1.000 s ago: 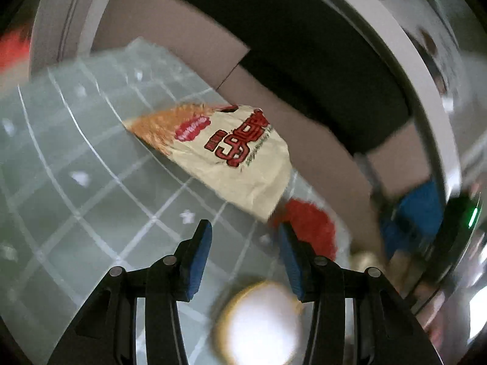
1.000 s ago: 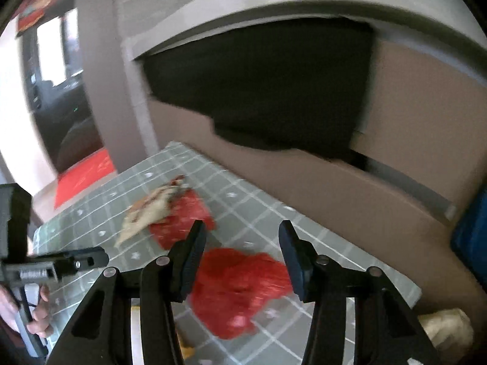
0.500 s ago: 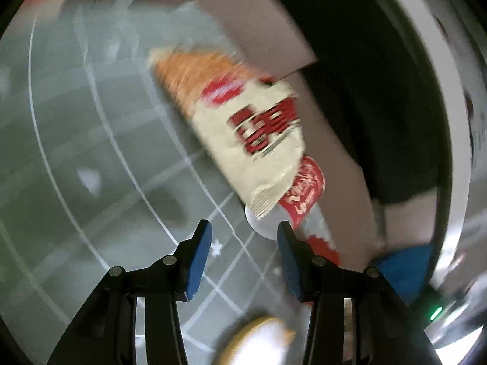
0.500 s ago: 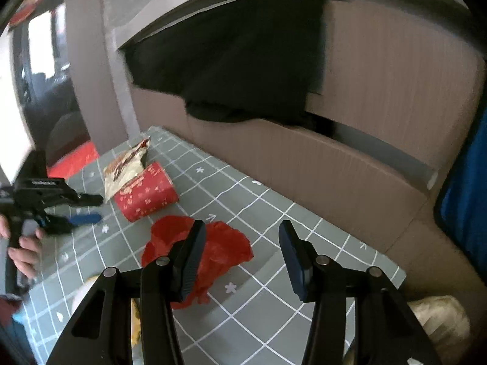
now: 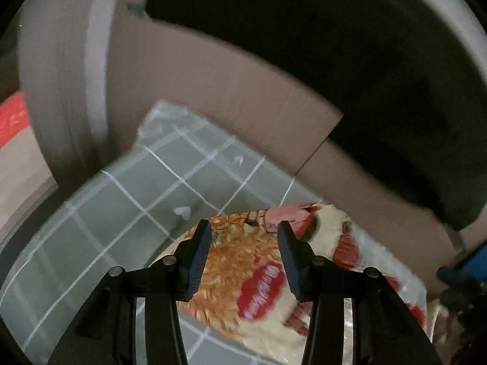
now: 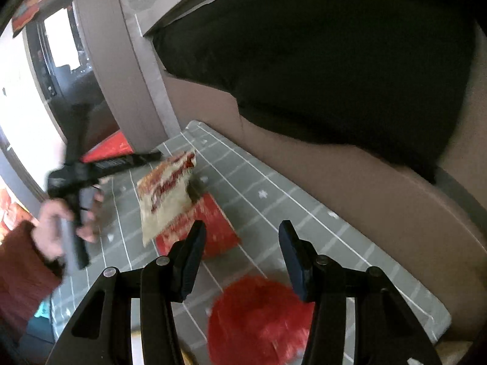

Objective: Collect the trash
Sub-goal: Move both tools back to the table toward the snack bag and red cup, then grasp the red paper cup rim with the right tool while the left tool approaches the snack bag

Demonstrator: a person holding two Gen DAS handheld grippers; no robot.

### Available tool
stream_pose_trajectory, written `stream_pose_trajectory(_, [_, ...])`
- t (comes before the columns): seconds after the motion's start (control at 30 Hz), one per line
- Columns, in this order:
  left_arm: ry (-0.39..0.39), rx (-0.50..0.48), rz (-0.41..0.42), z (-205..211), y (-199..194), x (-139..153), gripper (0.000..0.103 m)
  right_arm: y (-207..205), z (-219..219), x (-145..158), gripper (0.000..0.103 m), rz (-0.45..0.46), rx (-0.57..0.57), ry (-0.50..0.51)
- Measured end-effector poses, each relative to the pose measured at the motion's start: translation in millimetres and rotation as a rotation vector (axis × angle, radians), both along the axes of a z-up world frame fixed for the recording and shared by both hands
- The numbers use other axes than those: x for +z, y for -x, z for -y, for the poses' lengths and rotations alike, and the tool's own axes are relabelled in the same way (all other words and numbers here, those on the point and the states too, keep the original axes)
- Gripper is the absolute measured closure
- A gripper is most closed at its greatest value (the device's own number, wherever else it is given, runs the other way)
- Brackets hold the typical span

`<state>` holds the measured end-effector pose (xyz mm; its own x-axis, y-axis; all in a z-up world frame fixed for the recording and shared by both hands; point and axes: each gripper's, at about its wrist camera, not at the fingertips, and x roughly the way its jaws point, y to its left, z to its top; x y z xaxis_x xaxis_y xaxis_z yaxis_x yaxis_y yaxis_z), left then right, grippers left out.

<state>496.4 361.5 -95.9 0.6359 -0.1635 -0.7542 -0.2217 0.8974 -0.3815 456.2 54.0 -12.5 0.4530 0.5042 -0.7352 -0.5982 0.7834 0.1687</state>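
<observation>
A cream and orange snack wrapper (image 5: 261, 270) lies on the grey checked tablecloth (image 5: 127, 210). My left gripper (image 5: 243, 255) is open, its blue-padded jaws on either side of the wrapper's near end. The wrapper also shows in the right wrist view (image 6: 166, 191), leaning over a red paper cup (image 6: 210, 228) on its side, with the left gripper (image 6: 152, 156) at its top edge. My right gripper (image 6: 242, 258) is open and empty above the table, over a crumpled red bag (image 6: 258, 319).
A brown panelled wall with a black cloth (image 6: 319, 60) hanging over it runs along the table's far edge. A grey pillar (image 5: 64, 70) stands at the far left corner. A blue object (image 5: 468, 261) sits at the right.
My left gripper has moved in low over the wrapper, which now lies between its jaws. My right gripper has shifted left and closer to the red bag and cup.
</observation>
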Motion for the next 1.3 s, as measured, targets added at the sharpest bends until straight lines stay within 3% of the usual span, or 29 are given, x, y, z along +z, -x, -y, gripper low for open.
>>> stream_pose_trajectory(0.1, [0.018, -0.046, -0.032, -1.0, -0.8, -9.5, 0.058, -12.8, -18.4, -4.6, 0.056, 0.01, 0.024, 0.025])
stream_pose_trajectory(0.27, [-0.084, -0.241, -0.055, 17.5, 32.9, -9.8, 0.058, -36.1, -45.5, -23.1, 0.056, -0.051, 0.079, 0.023])
stream_pose_trajectory(0.47, [-0.091, -0.283, -0.054, 26.8, 81.6, -5.4, 0.058, -39.0, -49.7, -53.8, 0.058, -0.235, 0.122, 0.0])
stream_pose_trajectory(0.57, [-0.088, -0.304, -0.061, 36.6, 102.7, -4.0, 0.058, -15.2, -37.5, -56.0, 0.066, -0.262, 0.136, 0.024])
stream_pose_trajectory(0.67, [-0.046, -0.311, -0.076, 44.8, 120.2, -0.3, 0.058, 17.4, -21.8, -48.1, 0.071, -0.226, 0.177, 0.074])
stream_pose_trajectory(0.93, [0.012, -0.366, -0.11, 93.0, 184.6, 2.1, 0.058, 94.8, 26.1, -20.7, 0.094, -0.176, 0.224, 0.037])
stream_pose_trajectory(1.03, [0.04, -0.395, -0.146, 109.8, 198.5, 3.7, 0.058, 109.2, 37.8, -8.9, 0.095, -0.091, 0.206, 0.052])
stream_pose_trajectory(1.1, [0.057, -0.373, -0.147, 113.5, 200.9, 9.8, 0.058, 108.5, 50.3, 4.5, 0.095, -0.064, 0.169, 0.003])
stream_pose_trajectory(1.17, [0.066, -0.338, -0.118, 110.5, 194.2, 18.3, 0.058, 104.8, 63.9, 19.3, 0.096, -0.019, 0.128, -0.044])
stream_pose_trajectory(1.3, [0.028, -0.266, 0.037, 101.2, 156.3, 50.4, 0.058, 100.7, 92.8, 50.4, 0.096, 0.097, 0.025, -0.098])
